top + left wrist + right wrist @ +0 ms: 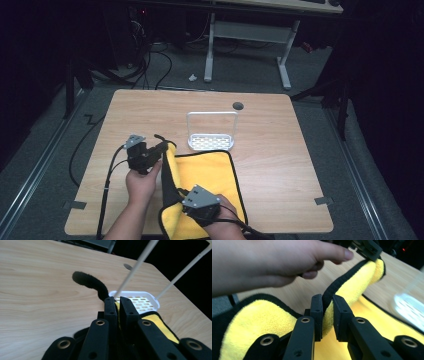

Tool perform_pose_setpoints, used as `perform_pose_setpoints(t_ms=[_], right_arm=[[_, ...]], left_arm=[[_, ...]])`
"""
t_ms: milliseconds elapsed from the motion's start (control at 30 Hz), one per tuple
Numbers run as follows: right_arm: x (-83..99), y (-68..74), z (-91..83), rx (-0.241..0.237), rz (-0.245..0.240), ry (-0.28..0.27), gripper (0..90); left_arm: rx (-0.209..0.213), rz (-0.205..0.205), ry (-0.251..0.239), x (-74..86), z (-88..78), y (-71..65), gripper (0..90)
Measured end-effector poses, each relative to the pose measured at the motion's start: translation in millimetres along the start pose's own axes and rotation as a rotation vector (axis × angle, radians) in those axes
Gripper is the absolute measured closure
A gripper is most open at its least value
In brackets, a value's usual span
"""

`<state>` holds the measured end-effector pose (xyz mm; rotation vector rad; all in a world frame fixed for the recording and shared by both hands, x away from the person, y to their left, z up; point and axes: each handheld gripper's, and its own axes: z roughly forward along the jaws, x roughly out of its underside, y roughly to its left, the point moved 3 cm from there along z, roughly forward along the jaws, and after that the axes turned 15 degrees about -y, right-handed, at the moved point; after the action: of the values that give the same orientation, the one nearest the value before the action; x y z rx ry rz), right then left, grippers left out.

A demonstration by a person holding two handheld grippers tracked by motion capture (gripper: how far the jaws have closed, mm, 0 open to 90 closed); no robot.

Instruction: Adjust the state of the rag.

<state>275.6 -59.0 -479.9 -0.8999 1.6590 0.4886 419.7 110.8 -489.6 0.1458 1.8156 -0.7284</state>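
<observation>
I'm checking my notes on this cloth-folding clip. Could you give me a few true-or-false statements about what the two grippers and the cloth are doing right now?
1. The left gripper is clamped on the edge of the yellow cloth. True.
2. The right gripper is open and holds nothing. False: it pinches the cloth's black-trimmed edge.
3. The white rack stands on the cloth. False: it stands on the table beyond the cloth.
4. The gripped edge is lifted off the table. True.

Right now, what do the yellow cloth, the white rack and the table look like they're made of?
Yellow cloth: soft, fuzzy fabric, probably microfibre, matte, with a black stitched border; it bends limply between the grippers. White rack: likely plastic, a smooth slotted base with thin, stiff upright rods that may be coated metal. Table: light wood grain, flat and satin; could be laminate rather than solid wood.
</observation>
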Motion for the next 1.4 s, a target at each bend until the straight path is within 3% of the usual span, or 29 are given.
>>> perform_pose_setpoints(t_ms=[133, 333, 667, 900, 1133, 1200, 1400], right_arm=[[19.0, -18.3, -19.5, 0.036, 0.034, 0.02, 80.9], [39.1, -34.7, -38.5, 0.066, 0.069, 0.043, 80.6], [53.7, -49.5, -57.1, 0.094, 0.065, 0.082, 79.9], [58.3, -56.8, -71.1, 0.117, 0.079, 0.087, 79.9], [64.5, -67.5, -79.9, 0.149, 0.128, 0.071, 80.0], [68.4, -70.8, -81.7, 0.155, 0.164, 0.087, 80.0], [73.7, -77.2, -89.6, 0.182, 0.181, 0.096, 79.4]], left_arm=[[0.027, 0.016, 0.02, 8.1, 15.9, -18.6, 84.4], [0.043, 0.041, 0.052, 17.8, 35.3, -36.6, 84.3], [0.083, 0.035, 0.056, 24.2, 56.1, -63.5, 83.9], [0.083, 0.051, 0.071, 30.5, 64.7, -73.7, 83.8], [0.087, 0.042, 0.069, 33.0, 72.5, -83.3, 83.6], [0.094, 0.037, 0.069, 34.5, 75.2, -84.9, 83.4], [0.1, 0.035, 0.08, 40.8, 81.7, -89.5, 82.7]])
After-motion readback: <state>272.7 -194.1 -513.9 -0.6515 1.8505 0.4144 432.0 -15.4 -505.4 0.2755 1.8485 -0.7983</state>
